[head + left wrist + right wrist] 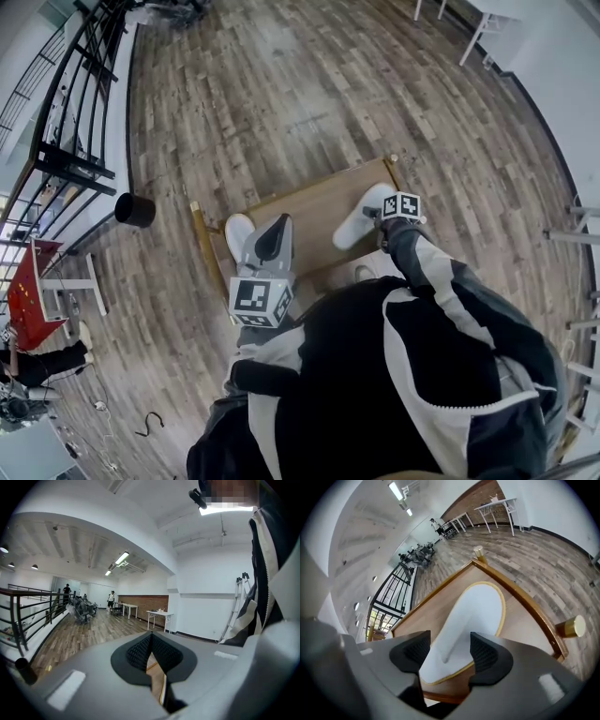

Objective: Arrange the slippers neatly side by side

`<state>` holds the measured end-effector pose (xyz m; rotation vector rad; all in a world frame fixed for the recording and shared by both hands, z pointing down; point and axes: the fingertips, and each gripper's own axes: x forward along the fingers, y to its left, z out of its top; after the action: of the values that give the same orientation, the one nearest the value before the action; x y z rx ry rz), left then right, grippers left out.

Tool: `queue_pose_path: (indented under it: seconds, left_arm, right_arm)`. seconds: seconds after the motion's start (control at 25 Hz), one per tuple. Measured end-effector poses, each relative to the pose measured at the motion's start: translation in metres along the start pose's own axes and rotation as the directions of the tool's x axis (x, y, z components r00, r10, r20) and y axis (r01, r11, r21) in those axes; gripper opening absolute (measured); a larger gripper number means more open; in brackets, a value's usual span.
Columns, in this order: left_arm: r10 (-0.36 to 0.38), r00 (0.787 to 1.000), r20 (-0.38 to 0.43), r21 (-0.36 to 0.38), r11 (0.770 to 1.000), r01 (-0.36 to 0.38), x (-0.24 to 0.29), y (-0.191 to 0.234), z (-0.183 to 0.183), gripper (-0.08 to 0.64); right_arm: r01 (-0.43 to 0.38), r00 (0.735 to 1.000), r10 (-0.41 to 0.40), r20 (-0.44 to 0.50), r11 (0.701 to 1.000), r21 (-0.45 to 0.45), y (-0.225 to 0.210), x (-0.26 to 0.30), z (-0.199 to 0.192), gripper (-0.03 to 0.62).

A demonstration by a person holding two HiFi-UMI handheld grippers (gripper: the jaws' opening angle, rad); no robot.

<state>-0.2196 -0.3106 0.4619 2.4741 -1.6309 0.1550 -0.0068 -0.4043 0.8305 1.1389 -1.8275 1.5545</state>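
A low wooden tray (319, 202) with brass knobs at its corners lies on the plank floor at the centre of the head view, with both white slippers on it. The right slipper (361, 217) is at the tray's right part. Its long axis runs diagonally from lower left to upper right of the frame, the broad rounded end at upper right; toe or heel I cannot tell. The right gripper (382, 216) hangs over its lower end, jaws wide apart, pads clear of the gold-trimmed slipper (478, 611) between them. The left slipper (239, 230) lies near the tray's left edge, well apart from the other, mostly hidden by the left gripper (274, 234), whose jaws are closed together on nothing.
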Motion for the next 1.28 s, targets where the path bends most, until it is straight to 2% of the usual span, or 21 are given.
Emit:
queue_pose_path:
  seconds: [0.08, 0.16, 0.36, 0.52, 0.6, 0.68, 0.76, 0.84, 1.04, 1.16, 1.28]
  left_arm:
    - [0.008, 1.000, -0.016, 0.001, 1.000, -0.008, -0.003, 0.000, -0.004, 0.014]
    - [0.018, 0.999, -0.028, 0.002, 1.000, -0.018, -0.006, 0.004, -0.007, 0.014]
    - [0.053, 0.998, -0.028, -0.009, 0.999, -0.053, -0.014, 0.011, -0.011, 0.014]
    - [0.046, 0.999, -0.021, -0.015, 0.999, -0.047, -0.012, 0.010, -0.010, 0.014]
    - [0.035, 0.999, -0.014, -0.032, 0.999, -0.035, -0.010, 0.008, -0.011, 0.014]
    - [0.028, 1.000, -0.010, -0.048, 0.998, -0.028, -0.009, 0.008, -0.012, 0.014]
    - [0.028, 1.000, -0.007, -0.062, 0.998, -0.029, -0.007, 0.009, -0.014, 0.014]
    - [0.032, 0.999, -0.003, -0.073, 0.997, -0.032, -0.002, 0.013, -0.014, 0.014]
    - [0.039, 0.999, 0.007, -0.093, 0.995, -0.039, 0.002, 0.015, -0.015, 0.014]
    - [0.047, 0.999, 0.025, -0.090, 0.995, -0.044, -0.001, 0.015, -0.012, 0.014]
    - [0.070, 0.996, 0.048, -0.074, 0.995, -0.067, -0.006, 0.020, -0.008, 0.014]
  right_arm:
    - [0.034, 0.999, -0.034, -0.021, 0.999, -0.004, -0.001, 0.008, 0.000, 0.233]
    - [0.051, 0.998, -0.051, -0.034, 0.999, -0.003, -0.001, 0.014, -0.001, 0.030]
    - [0.022, 1.000, -0.022, -0.018, 1.000, -0.002, 0.002, 0.016, 0.001, 0.020]
    - [0.007, 1.000, -0.007, -0.011, 1.000, -0.025, 0.008, 0.014, 0.005, 0.021]
    - [-0.006, 1.000, 0.007, 0.002, 0.996, -0.093, 0.020, 0.009, 0.011, 0.021]
    - [-0.032, 0.999, 0.039, 0.029, 0.978, -0.207, 0.045, -0.001, 0.021, 0.023]
    - [-0.072, 0.993, 0.096, 0.062, 0.945, -0.319, 0.077, -0.015, 0.030, 0.023]
    - [-0.117, 0.981, 0.171, 0.092, 0.899, -0.423, 0.113, -0.032, 0.037, 0.023]
    - [-0.188, 0.922, 0.361, 0.137, 0.729, -0.658, 0.196, -0.086, 0.030, 0.023]
    - [-0.200, 0.871, 0.465, 0.158, 0.630, -0.750, 0.235, -0.128, 0.018, 0.023]
    - [-0.179, 0.823, 0.541, 0.171, 0.534, -0.827, 0.264, -0.164, 0.008, 0.023]
